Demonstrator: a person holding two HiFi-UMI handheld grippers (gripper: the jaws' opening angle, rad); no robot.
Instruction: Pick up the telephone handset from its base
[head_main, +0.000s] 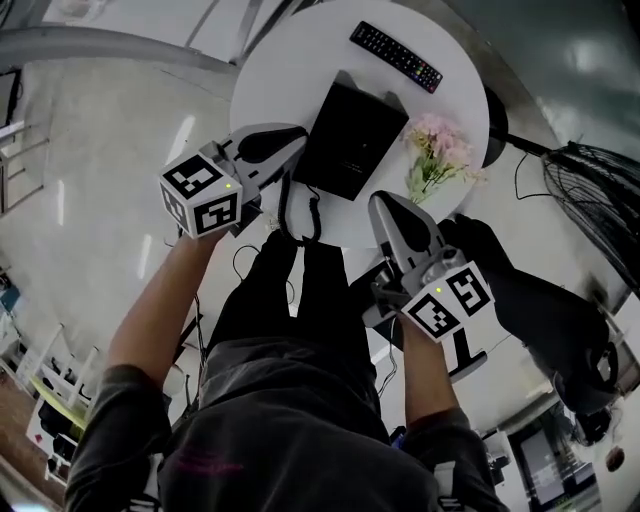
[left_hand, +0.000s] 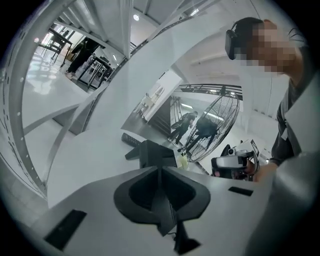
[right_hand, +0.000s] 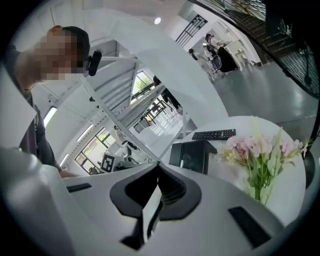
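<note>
Left gripper (head_main: 292, 140) and right gripper (head_main: 390, 210), both clenched empty, hover beside the black boxy telephone (head_main: 352, 138): approach step, one must open next.

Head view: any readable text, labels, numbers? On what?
No legible text in any view.
Remote: button legends too small to read.
Telephone: no print visible.
Marker cubes: black-and-white square patterns only, no letters.
Shirt: pink print, too blurred to read.
</note>
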